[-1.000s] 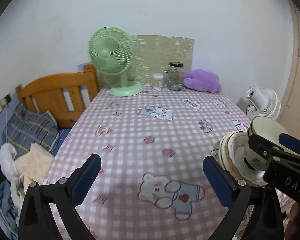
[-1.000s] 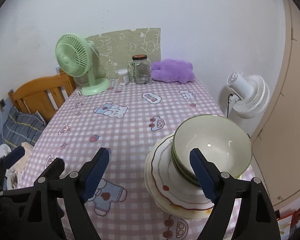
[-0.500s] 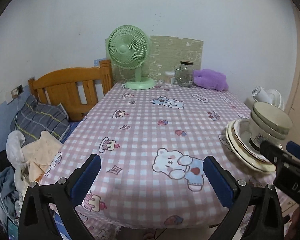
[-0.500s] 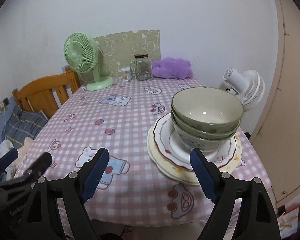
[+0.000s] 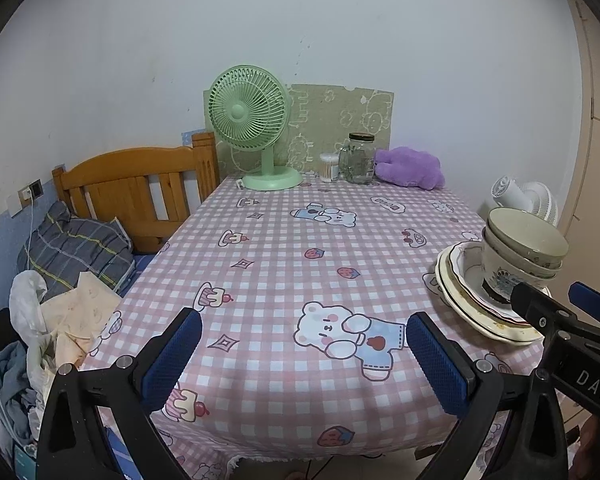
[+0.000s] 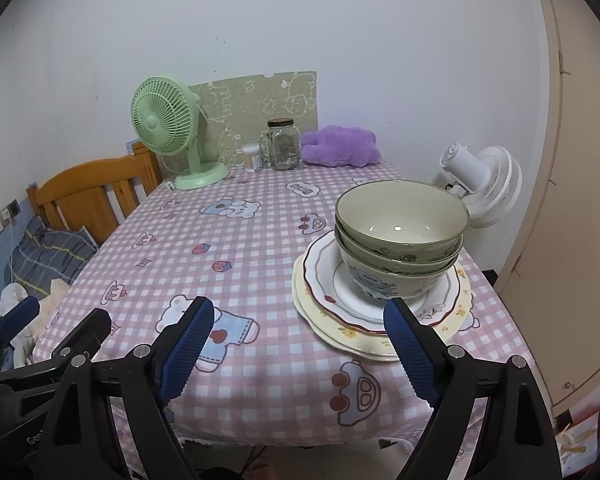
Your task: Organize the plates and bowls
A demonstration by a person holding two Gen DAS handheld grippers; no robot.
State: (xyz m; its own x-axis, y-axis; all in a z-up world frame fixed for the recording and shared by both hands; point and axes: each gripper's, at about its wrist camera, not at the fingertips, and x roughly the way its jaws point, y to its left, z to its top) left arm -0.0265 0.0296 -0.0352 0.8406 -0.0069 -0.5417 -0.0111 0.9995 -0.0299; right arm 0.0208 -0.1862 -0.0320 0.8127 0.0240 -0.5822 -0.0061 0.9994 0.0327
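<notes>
Right wrist view first: the right hand-held gripper [image 6: 298,344] is nearest, low at the near edge of the tabletop [image 6: 260,376]. Its two blue fingers are spread wide and hold nothing. The left hand-held gripper [image 5: 302,354] is also at the near edge, more to the left, spread wide and empty too.

Just past the right blue finger is the pile of dishes. Two plates [image 6: 340,320] lie flat, one on the other, on the near right part of the tabletop. The lower plate is cream with small flowers, and the upper one is white with a red line. Three green bowls [image 6: 400,240] sit inside each other on top of the plates, standing straight up. So plates and bowls are already in one neat pile. This could be a finished pile, or a pile waiting to be sorted; I cannot tell which.

These dishes look hard, smooth and heavy, and they would break if they fell. The shiny sides are slippery, so the best place to hold looks like the rim of the top bowl, or the edge of a plate. Lifting the whole pile at once could make it tip.

Far back stand a green fan [image 6: 164,128], a glass jar [image 6: 284,146] and a purple soft toy [image 6: 340,148], near the wall
</notes>
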